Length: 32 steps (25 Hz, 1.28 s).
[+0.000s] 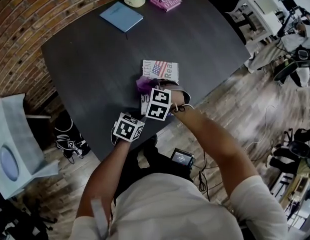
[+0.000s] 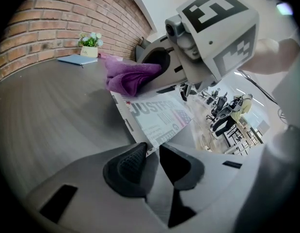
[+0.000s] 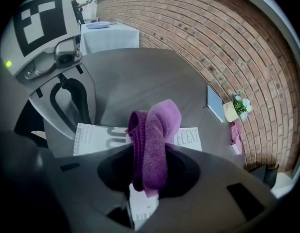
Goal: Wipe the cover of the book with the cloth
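Now cloth [image 3: 154, 130] meets book [image 1: 162, 70] near the tabletop's [image 1: 94, 59] front edge.
Right gripper [image 3: 150, 161] clamps the purple cloth on the cover; left gripper's [image 2: 152, 154] jaws stand narrowly apart at the book's corner.

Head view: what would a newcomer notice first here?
The fuzzy purple cloth pinched in the right gripper, over the white flag-printed book at the near edge of the dark grey table. The left gripper sits at the book's near corner, jaws slightly apart.
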Available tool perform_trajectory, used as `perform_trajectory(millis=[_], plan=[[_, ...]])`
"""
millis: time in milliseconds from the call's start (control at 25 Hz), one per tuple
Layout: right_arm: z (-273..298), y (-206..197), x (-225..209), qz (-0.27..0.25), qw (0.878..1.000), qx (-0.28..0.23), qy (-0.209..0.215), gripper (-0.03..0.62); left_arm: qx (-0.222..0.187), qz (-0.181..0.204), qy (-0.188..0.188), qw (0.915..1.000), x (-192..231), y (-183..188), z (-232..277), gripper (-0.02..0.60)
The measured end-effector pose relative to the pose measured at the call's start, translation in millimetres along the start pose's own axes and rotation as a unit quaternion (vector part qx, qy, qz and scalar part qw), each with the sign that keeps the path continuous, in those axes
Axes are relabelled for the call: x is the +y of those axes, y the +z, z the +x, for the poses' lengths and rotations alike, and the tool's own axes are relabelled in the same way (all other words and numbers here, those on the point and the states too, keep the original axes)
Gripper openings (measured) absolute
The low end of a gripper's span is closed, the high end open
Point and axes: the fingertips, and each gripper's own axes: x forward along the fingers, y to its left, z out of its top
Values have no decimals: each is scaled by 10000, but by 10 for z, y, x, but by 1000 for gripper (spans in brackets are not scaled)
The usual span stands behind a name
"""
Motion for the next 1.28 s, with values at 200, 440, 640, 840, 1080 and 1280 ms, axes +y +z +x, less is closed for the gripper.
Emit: perform_trajectory(millis=[200,440,640,840,1080,1280], plan=[[-52,8,139,86,9999,-60,47,106,3,-6,-10,10000,1,0,1,98],[-117,19,286,236,9996,-113,104,106,12,15,-31,10000,-4,0,-2,98],[-184,47,446,472,9981,-246,298,106,12,42,-44,10000,1,-2,1,98],[-252,62,560,691,9958,-394,447,106,-15,41,-50,10000,0,-11,-12,98],[-343,80,685,816,9933,-526,631,106,-53,-65,-37,10000,15,-15,-32,98],[-392,96,794,872,9912,-605,787,106,-161,-235,-15,9996,46,-30,-85,98]])
